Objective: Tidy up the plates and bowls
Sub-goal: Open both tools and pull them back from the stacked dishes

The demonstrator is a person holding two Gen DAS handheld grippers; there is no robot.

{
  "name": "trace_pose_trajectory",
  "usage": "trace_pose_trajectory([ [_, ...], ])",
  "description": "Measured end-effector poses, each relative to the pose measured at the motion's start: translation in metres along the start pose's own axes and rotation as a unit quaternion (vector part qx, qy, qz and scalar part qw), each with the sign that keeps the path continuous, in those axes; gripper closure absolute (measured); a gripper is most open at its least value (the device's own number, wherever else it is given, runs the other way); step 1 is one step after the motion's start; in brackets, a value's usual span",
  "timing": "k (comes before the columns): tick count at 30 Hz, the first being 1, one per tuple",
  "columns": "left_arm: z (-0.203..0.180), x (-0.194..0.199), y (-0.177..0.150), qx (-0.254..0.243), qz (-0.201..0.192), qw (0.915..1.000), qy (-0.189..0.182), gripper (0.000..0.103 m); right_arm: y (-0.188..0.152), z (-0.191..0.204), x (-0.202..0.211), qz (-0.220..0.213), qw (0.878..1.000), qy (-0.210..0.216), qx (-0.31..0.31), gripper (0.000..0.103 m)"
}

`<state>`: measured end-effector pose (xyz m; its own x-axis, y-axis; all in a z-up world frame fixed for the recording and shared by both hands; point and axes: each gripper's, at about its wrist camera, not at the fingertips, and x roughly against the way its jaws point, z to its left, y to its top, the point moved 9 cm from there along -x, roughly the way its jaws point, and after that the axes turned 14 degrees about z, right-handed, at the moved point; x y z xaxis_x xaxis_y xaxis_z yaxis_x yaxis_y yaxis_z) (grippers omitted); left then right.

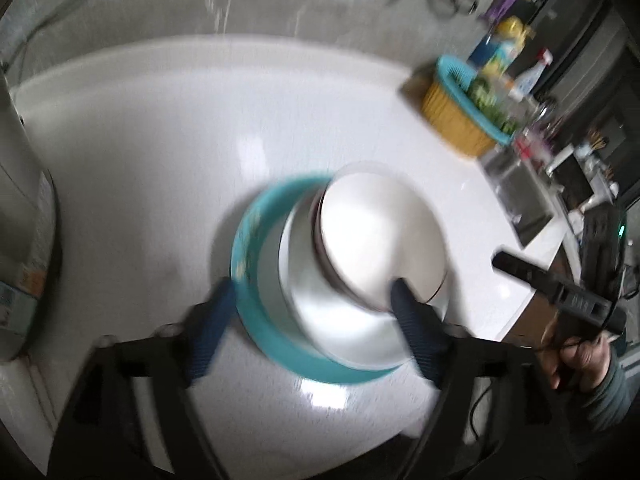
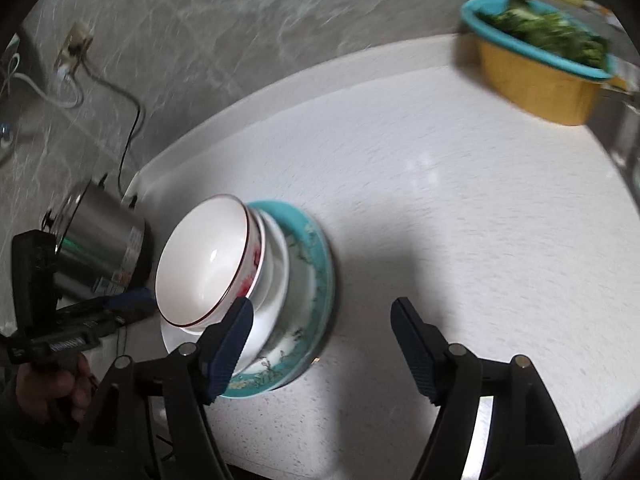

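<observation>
Two handheld grippers hovered over a white speckled countertop [image 2: 440, 184], each with its dark blue ribbed fingers spread wide and pinching nothing. Near the middle of the counter sat the stack of dishes: a white porcelain bowl with a thin red rim and red flower pattern [image 2: 208, 260] rested on top, nested in a plain white bowl [image 2: 276, 264], which sat in turn on a wide teal plate with a leafy pattern [image 2: 316, 280].

Seen from the left wrist camera, the left gripper [image 1: 308, 304] straddled the stack from above, its left finger just outside the teal plate's rim and its right finger over the near edge of the white bowls; the picture was too blurred to tell whether either finger touched the dishes.

Seen from the right wrist camera, the right gripper [image 2: 320, 344] sat to the right of the stack, its left finger overlapping the near edge of the dishes and its right finger over bare counter. A person's hand [image 2: 52, 392] held the left gripper at the near left.

At the far right stood a yellow basin with a teal strainer of green leafy vegetables [image 2: 540, 60]. On the left, against the grey marbled wall [image 2: 240, 40], stood a shiny steel pot [image 2: 100, 244].
</observation>
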<state>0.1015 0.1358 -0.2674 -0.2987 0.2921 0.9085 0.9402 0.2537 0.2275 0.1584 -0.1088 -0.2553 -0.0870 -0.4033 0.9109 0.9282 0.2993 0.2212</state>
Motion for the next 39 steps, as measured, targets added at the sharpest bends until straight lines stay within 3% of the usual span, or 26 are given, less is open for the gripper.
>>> trace_pose_trajectory([
  [8, -0.014, 0.012, -0.023, -0.008, -0.015, 0.9998, 0.01, 0.018, -0.051, -0.009, 0.028, -0.05, 0.998, 0.007, -0.041, 0.019],
  [10, -0.026, 0.016, -0.042, -0.02, -0.012, 0.9996, 0.015, 0.015, -0.071, -0.01, 0.031, -0.065, 0.996, 0.019, -0.061, 0.017],
  [12, -0.041, 0.022, -0.066, -0.038, -0.008, 0.9991, 0.02, 0.0, -0.091, -0.011, 0.032, -0.07, 0.994, 0.032, -0.081, 0.014],
  [14, -0.054, 0.028, -0.087, -0.054, -0.013, 0.9983, 0.017, 0.0, -0.116, -0.007, 0.032, -0.071, 0.991, 0.052, -0.103, 0.011],
  [16, -0.065, 0.03, -0.105, -0.066, -0.013, 0.9969, 0.041, 0.0, -0.134, -0.003, 0.034, -0.071, 0.989, 0.056, -0.116, 0.008],
  [19, -0.08, 0.035, -0.124, -0.076, -0.013, 0.9965, 0.031, 0.0, -0.146, 0.007, 0.047, -0.092, 0.987, 0.064, -0.116, 0.0],
  [23, -0.097, 0.044, -0.133, -0.106, -0.017, 0.9937, 0.034, 0.0, -0.15, 0.01, 0.063, -0.11, 0.985, 0.05, -0.124, 0.0],
  [27, -0.106, 0.045, -0.127, -0.136, -0.003, 0.9904, 0.026, 0.0, -0.147, 0.018, 0.073, -0.117, 0.985, 0.014, -0.128, 0.0],
  [30, -0.107, 0.046, -0.12, -0.152, 0.019, 0.9878, -0.028, 0.0, -0.138, 0.028, 0.087, -0.146, 0.98, -0.009, -0.134, 0.0],
  [34, -0.096, 0.056, -0.101, -0.165, 0.024, 0.9819, -0.09, 0.0, -0.119, 0.057, 0.114, -0.202, 0.967, -0.074, -0.135, 0.0],
  [39, -0.082, 0.068, -0.078, -0.195, 0.013, 0.977, -0.085, 0.0, -0.102, 0.098, 0.146, -0.257, 0.944, -0.16, -0.132, 0.0],
])
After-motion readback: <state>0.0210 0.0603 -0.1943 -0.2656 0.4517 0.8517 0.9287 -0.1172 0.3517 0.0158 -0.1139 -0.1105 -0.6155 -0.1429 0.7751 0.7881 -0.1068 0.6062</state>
